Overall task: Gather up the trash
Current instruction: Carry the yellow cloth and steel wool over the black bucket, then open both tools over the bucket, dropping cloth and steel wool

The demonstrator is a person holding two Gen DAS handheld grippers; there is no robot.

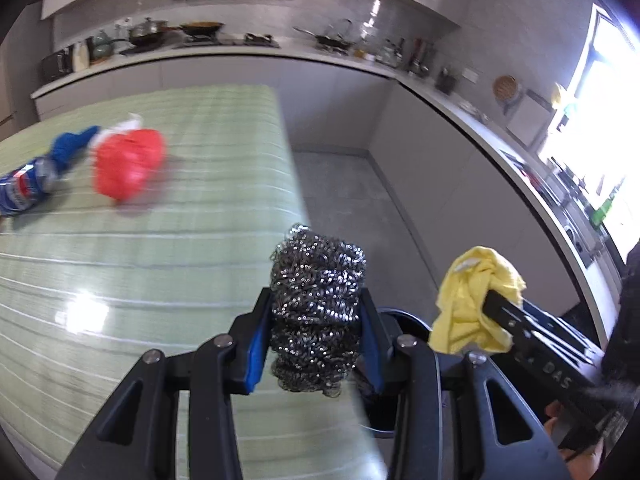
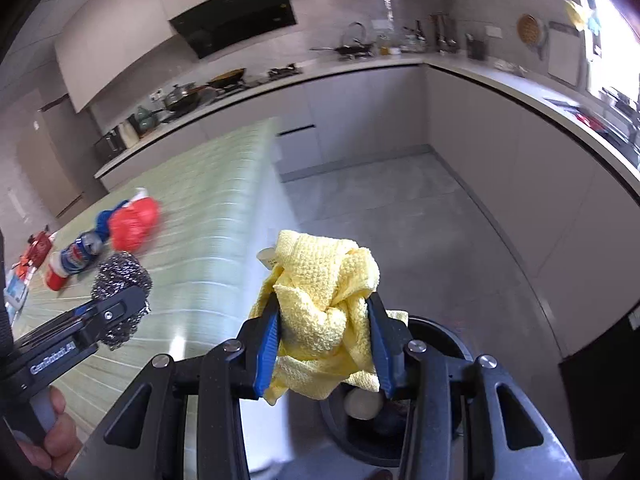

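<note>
Now the left gripper (image 1: 318,320) pinches a steel scourer (image 1: 318,292), and the right gripper (image 2: 324,344) pinches a yellow cloth (image 2: 320,292) over the dark bin (image 2: 436,332).

A kitchen: pale cabinets (image 2: 360,116) and a white counter (image 2: 480,76) curve from nine to three o'clock, a black hood (image 2: 236,24) at twelve, grey floor (image 2: 400,220) below, bright window (image 1: 600,120) at three.
</note>
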